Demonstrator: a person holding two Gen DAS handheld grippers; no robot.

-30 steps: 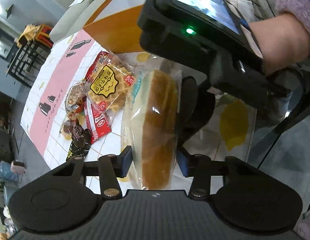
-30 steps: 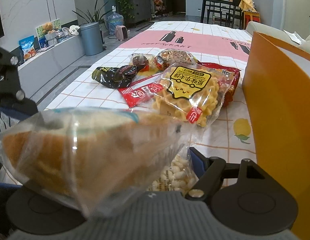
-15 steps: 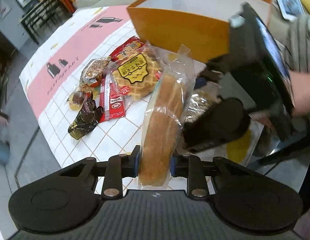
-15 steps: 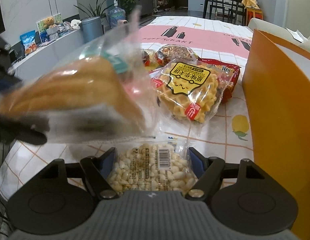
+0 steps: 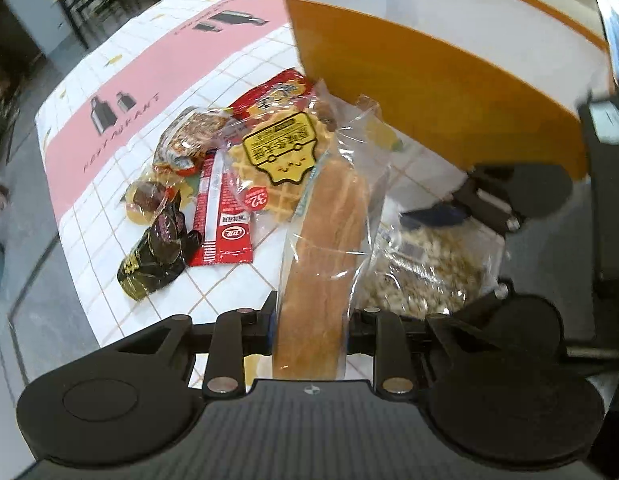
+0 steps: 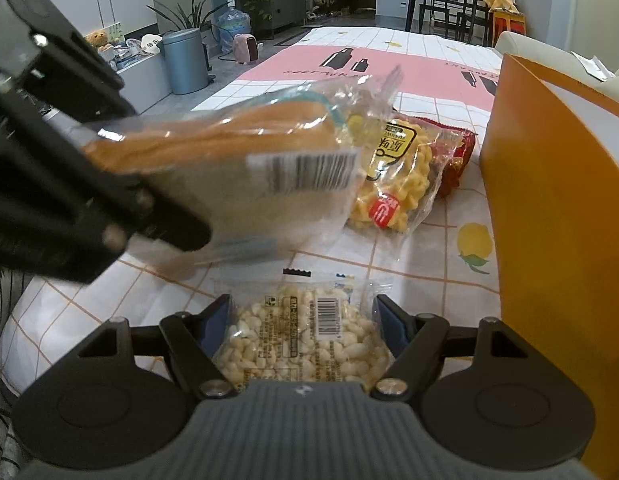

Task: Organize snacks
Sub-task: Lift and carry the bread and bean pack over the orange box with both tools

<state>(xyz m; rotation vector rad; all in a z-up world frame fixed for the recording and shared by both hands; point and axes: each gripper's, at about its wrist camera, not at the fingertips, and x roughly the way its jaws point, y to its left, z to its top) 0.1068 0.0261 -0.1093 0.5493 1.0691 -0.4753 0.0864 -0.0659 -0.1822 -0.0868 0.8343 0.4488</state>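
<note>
My left gripper (image 5: 309,320) is shut on a long bread loaf in a clear bag (image 5: 321,264) and holds it above the table. In the right wrist view the loaf (image 6: 213,140) hangs at upper left, with the left gripper's fingers (image 6: 161,220) clamped on it. My right gripper (image 6: 303,316) stands open low over the table. A clear bag of pale puffed kernels (image 6: 305,336) lies flat between its pads, which sit at the bag's edges. The orange box (image 5: 449,92) stands open-topped at the right (image 6: 549,220).
A waffle pack (image 5: 277,156), a red bag (image 5: 269,92), a red sachet (image 5: 221,220), a dark wrapper (image 5: 153,256) and small sweets lie clustered on the pink-and-white checked tablecloth (image 5: 129,80). The table's edge runs close by at the lower left.
The left gripper closed on the loaf, rolled and carried it up and aside. That uncovered the kernel bag between the right gripper's fingers. The right gripper stayed in place.
</note>
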